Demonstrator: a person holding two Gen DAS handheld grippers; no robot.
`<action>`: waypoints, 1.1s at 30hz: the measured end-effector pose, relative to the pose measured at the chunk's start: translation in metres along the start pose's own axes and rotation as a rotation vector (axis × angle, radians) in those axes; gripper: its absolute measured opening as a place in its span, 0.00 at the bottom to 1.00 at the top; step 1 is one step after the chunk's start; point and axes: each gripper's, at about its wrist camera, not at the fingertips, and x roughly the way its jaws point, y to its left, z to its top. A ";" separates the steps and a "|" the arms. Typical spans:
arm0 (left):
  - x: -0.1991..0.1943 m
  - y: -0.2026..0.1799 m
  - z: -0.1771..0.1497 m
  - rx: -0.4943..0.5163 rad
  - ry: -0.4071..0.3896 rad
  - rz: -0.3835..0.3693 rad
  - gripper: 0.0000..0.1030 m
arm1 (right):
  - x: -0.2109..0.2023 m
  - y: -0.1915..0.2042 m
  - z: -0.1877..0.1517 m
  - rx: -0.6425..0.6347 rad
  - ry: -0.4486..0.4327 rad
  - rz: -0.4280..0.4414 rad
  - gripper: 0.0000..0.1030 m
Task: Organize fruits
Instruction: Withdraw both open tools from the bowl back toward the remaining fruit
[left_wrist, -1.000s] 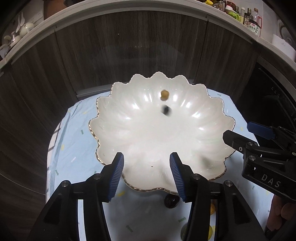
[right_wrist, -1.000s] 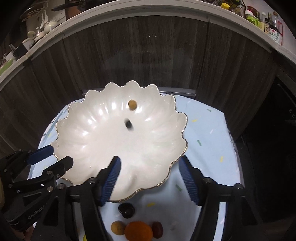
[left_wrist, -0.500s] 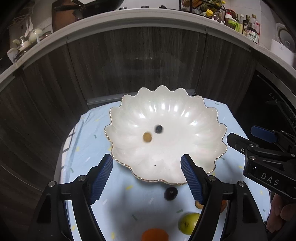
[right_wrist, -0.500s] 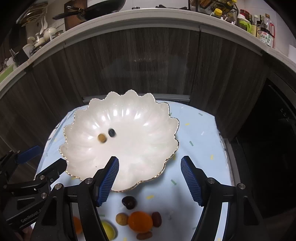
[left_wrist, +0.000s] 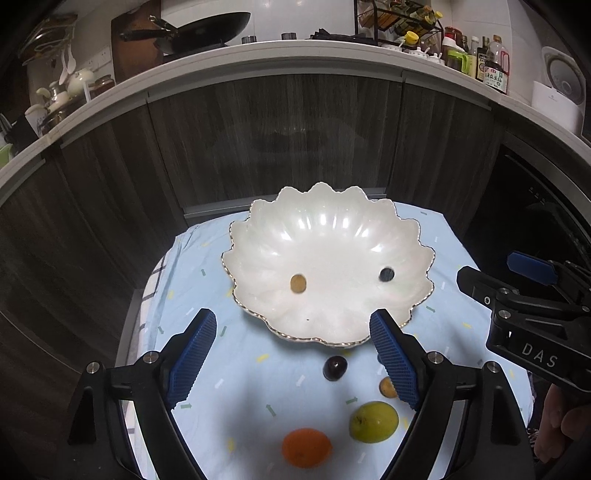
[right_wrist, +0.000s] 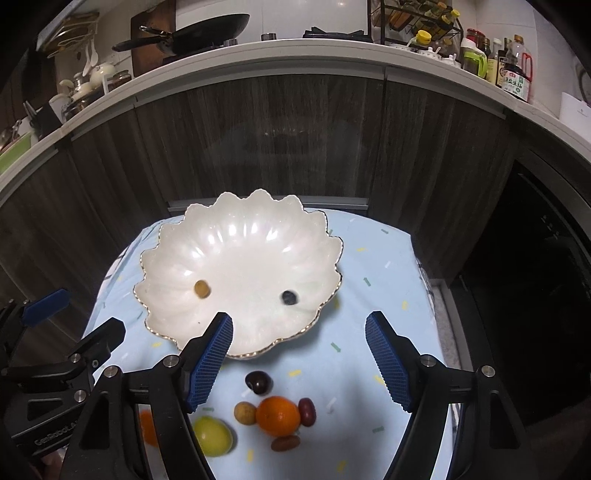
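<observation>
Both claws — left claw (left_wrist: 291, 360), right claw (right_wrist: 299, 360) — gape empty, just widened, before the bowl (left_wrist: 325, 236); fruits (right_wrist: 277, 415) crowd its near rim.

Ahead of the tongs we see dark wood-grain cabinet fronts (left_wrist: 280, 133) under a pale countertop (left_wrist: 258, 55) that curves across the top of both views. On it, up and left of the tongs, we see a black frying pan (left_wrist: 207, 26) before a wooden board (left_wrist: 129, 44), with teapots and jars (left_wrist: 70, 88) further left. Up and right stand a wire rack (left_wrist: 399, 18), sauce bottles (left_wrist: 487, 66) and a white appliance (left_wrist: 561, 92). To the right we see a dark recess (right_wrist: 546, 266). White wall (right_wrist: 303, 14) backs the counter.
</observation>
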 end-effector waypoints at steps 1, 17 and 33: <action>-0.002 0.000 -0.001 0.002 -0.002 0.001 0.83 | -0.002 0.000 -0.001 0.000 -0.002 -0.002 0.73; -0.018 -0.006 -0.018 0.014 0.003 0.006 0.85 | -0.016 -0.003 -0.016 0.006 -0.002 -0.003 0.73; -0.013 -0.011 -0.041 0.025 0.048 0.004 0.85 | -0.011 -0.005 -0.042 -0.002 0.045 -0.013 0.73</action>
